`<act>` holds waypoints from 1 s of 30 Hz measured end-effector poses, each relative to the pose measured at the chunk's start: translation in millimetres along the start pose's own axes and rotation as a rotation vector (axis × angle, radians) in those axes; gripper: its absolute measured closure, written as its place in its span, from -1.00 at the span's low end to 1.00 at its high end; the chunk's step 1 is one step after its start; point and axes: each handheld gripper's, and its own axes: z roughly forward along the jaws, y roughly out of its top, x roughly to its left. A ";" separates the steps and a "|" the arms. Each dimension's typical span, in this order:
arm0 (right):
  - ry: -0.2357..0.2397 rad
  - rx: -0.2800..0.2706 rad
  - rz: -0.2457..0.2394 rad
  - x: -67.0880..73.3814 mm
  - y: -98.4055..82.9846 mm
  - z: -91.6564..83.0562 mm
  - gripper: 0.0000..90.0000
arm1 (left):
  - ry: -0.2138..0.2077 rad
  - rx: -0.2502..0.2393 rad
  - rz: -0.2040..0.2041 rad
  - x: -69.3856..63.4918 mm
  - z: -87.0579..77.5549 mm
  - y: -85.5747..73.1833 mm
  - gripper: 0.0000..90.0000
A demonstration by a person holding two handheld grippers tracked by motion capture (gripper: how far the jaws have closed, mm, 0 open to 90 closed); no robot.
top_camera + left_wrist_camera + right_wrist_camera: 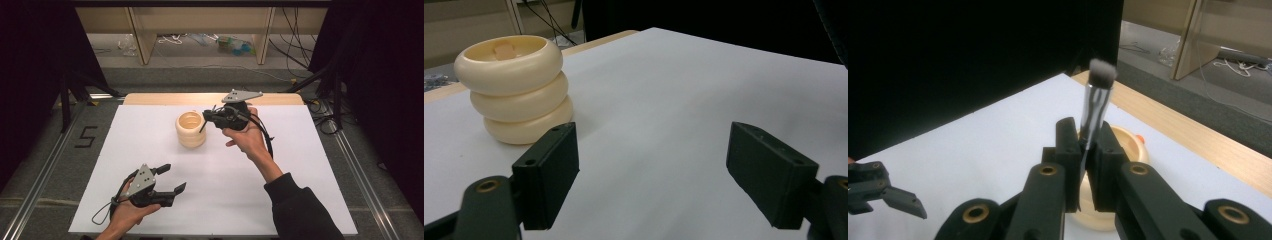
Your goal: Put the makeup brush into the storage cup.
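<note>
Right tongs (1083, 150) — brush (1095, 105) — over holder (190, 129)

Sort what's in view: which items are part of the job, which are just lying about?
In play:
- right gripper, shut on the makeup brush
- cream ribbed holder, right under that brush
- left gripper, open, idle near the table's front

Lying about:
- bottles and cables on the floor beyond the table

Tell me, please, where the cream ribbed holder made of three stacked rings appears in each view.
High view: the cream ribbed ring holder stands on the white table, above centre, beside the right gripper.
Left gripper view: upper left, beyond the left jaw.
Right gripper view: lower centre, mostly behind the jaws clamping a makeup brush.
Shared landmark: the table's wooden far edge.
</note>
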 end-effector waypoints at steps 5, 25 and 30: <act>-0.007 -0.001 0.009 -2.3 4.6 6.1 0.89 | 0.000 0.000 -0.001 -0.1 0.0 0.1 -0.53; -0.040 0.004 0.018 -16.6 22.9 32.4 0.89 | -0.001 -0.003 0.002 0.4 -0.3 0.3 -0.53; -0.055 -0.007 0.034 -21.1 25.4 38.2 0.89 | -0.003 0.000 -0.002 -0.2 -0.2 -0.2 -0.53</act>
